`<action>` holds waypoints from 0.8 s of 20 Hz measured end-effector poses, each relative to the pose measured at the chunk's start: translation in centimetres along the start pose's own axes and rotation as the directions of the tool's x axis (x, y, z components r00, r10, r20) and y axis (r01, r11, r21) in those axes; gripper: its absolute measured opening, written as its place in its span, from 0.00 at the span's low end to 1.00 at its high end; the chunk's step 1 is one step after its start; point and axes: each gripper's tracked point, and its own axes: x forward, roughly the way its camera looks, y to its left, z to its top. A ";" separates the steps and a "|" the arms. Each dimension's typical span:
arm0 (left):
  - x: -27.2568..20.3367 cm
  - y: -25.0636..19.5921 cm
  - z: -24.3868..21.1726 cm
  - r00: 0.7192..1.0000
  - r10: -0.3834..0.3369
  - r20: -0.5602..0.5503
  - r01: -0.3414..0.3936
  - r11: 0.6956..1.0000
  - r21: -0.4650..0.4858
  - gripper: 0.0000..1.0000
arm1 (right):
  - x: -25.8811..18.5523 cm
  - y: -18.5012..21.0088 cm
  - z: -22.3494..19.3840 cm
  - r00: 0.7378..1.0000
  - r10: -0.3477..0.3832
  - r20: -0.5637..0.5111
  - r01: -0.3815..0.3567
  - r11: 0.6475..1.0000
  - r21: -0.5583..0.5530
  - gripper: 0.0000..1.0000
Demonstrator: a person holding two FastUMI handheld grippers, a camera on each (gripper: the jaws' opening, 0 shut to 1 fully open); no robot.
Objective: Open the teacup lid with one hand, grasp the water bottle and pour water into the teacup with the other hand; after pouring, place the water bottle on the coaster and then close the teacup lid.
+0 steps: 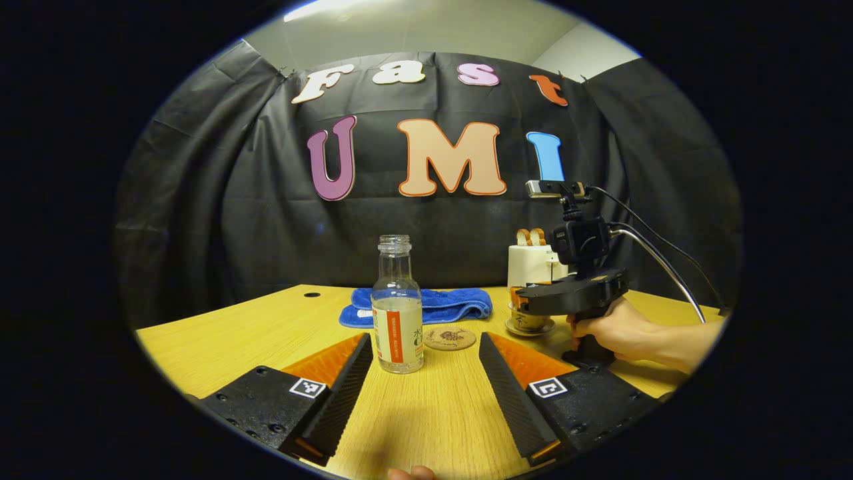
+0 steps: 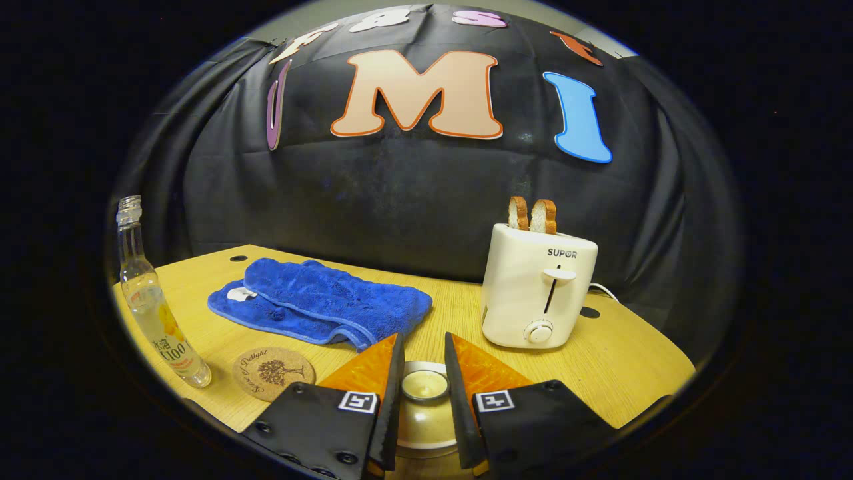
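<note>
Teacup (image 2: 421,407) sits on the worktop (image 2: 626,373) in front of the toaster (image 2: 538,293), directly under the right claw (image 2: 422,400). Largest to smallest:

Worktop: pale wood, carries everything.
Blue towel (image 2: 320,300): folded, toward the back wall.
Toaster: white, two bread slices (image 2: 532,215) standing up out of it.
Bottle (image 1: 397,313): uncapped, part full, upright, just ahead of the left claw (image 1: 424,393) and nearer its left finger; not touched.
Coaster (image 1: 449,338): cork, bare, between bottle and teacup.
Teacup lid (image 2: 424,384): a round top shows between the right fingers.

Left claw: fingers wide apart, holding nothing.
Right claw: fingers narrowed either side of the lid's top; cannot tell whether both pads press on it.

Step in hand, as judged: first one, lid removal; lid appears not yet lifted.
Next move calls for a firm pinch on the lid, a straight lift, then holding it aside. Left claw needs to move forward and centre on the bottle body before closing.
</note>
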 end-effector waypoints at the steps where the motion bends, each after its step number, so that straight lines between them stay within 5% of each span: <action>1: 0.0 0.0 0.0 1.000 0.000 0.000 0.000 1.000 0.000 0.94 | -0.1 -0.1 0.0 1.000 -0.002 0.003 0.002 1.000 -0.004 0.39; 4: 0.0 0.0 0.0 1.000 0.000 0.000 0.000 1.000 0.000 0.94 | -0.4 0.0 0.4 0.999 0.006 0.032 -0.005 1.000 -0.017 0.33; 16: 0.0 0.1 0.0 1.000 0.003 -0.001 -0.003 1.000 0.000 0.94 | -5.4 -1.0 1.5 0.986 0.015 0.164 -0.025 0.998 0.057 0.33</action>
